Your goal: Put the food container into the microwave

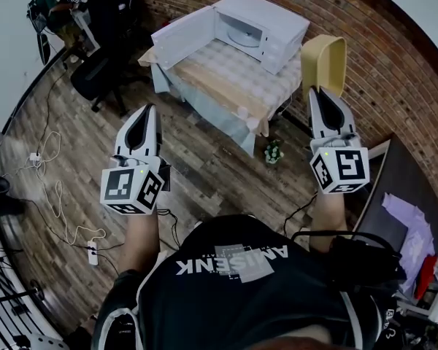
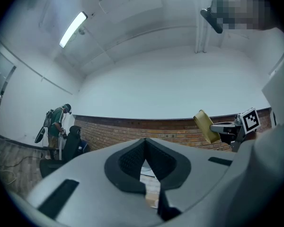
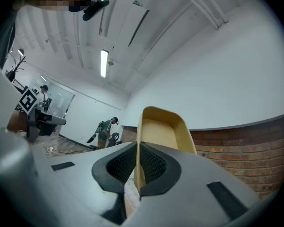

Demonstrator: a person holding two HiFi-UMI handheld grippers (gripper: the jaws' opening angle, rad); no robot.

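The tan food container [image 1: 325, 63] hangs in the air right of the table, and my right gripper [image 1: 318, 95] is shut on its wall. In the right gripper view the container [image 3: 164, 130] stands on edge, its wall pinched between the pads at my right gripper [image 3: 137, 146]. The white microwave [image 1: 269, 29] sits on the cloth-covered table [image 1: 226, 82] with its door [image 1: 184, 36] swung open to the left. My left gripper [image 1: 147, 114] is held over the floor, left of the table. Its jaws meet with nothing between them [image 2: 145, 143]. The container [image 2: 206, 126] also shows from there.
A small potted plant [image 1: 274, 152] stands on the wooden floor by the table's near corner. Cables and a power strip [image 1: 92, 253] lie at the left. Office chairs [image 1: 102, 20] and a person [image 1: 51, 2] are at the back left. A dark desk [image 1: 398, 188] is at the right.
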